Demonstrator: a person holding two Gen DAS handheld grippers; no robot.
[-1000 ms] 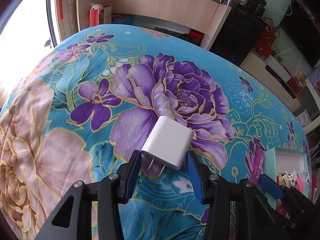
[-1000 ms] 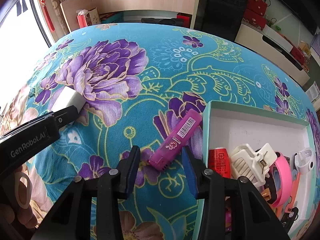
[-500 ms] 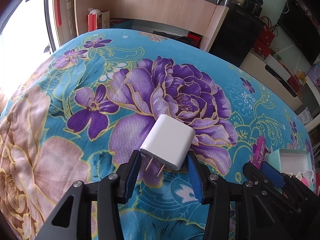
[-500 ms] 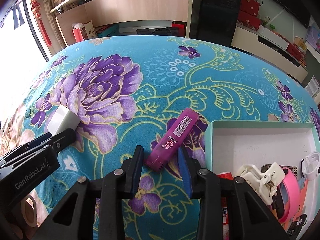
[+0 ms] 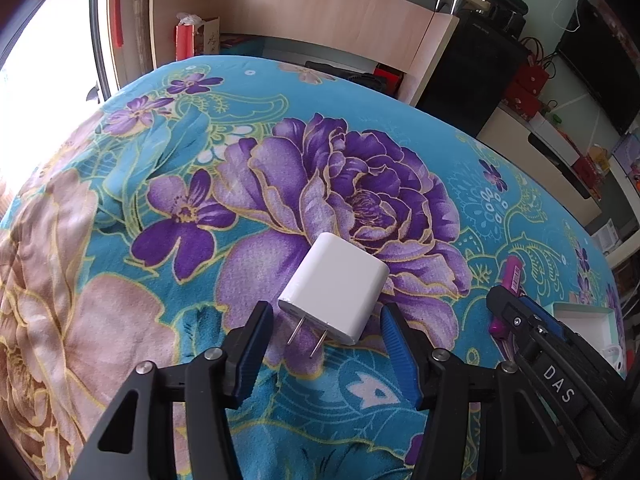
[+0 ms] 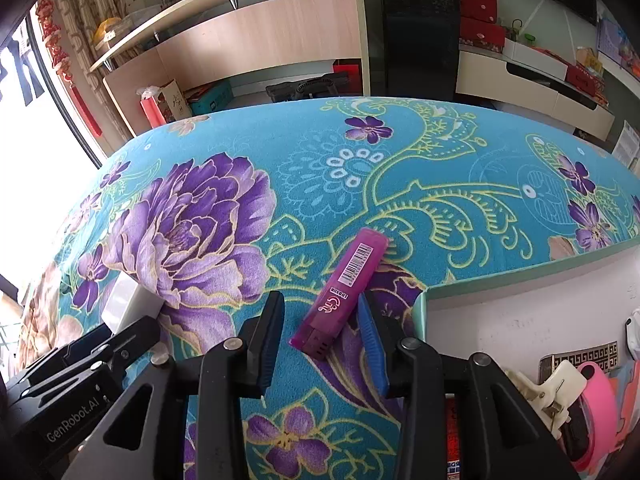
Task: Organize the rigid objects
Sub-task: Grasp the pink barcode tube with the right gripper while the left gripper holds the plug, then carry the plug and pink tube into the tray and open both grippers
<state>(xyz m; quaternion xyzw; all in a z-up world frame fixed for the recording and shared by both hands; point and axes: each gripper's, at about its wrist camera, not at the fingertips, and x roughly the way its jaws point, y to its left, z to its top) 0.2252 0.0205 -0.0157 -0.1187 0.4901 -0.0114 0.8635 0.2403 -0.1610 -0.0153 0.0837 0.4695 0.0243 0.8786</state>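
Left wrist view: the left gripper [image 5: 326,344] holds its blue-padded jaws apart around the prong end of the white charger [image 5: 334,288], and the gaps on both sides are about as they were a second ago, with neither pad touching it. The charger lies flat on the floral blanket [image 5: 160,184], prongs toward the camera, on the lower petals of the big purple flower. To the right in this view the right gripper [image 5: 516,316] has come further in than before, its black body now hiding much of the purple lighter [image 5: 513,276] and most of the box [image 5: 580,314] behind it.

Right wrist view: the right gripper [image 6: 320,340] has closed in around the purple lighter [image 6: 340,296] since a second ago. Its jaws remain parted, the right pad just beside or touching the lighter's edge, the left pad with a clear gap. The lighter lies on the blanket, barcode up, dark end nearest, angled up to the right. Just right of it stands the mint-edged box [image 6: 520,276], holding a white clip [image 6: 556,388] and a pink tape roll [image 6: 600,404]. Lower left, the left gripper [image 6: 132,332] reaches the charger [image 6: 128,304]. Beyond the blanket stand a wooden shelf unit [image 6: 260,36] and a black speaker [image 6: 416,32].
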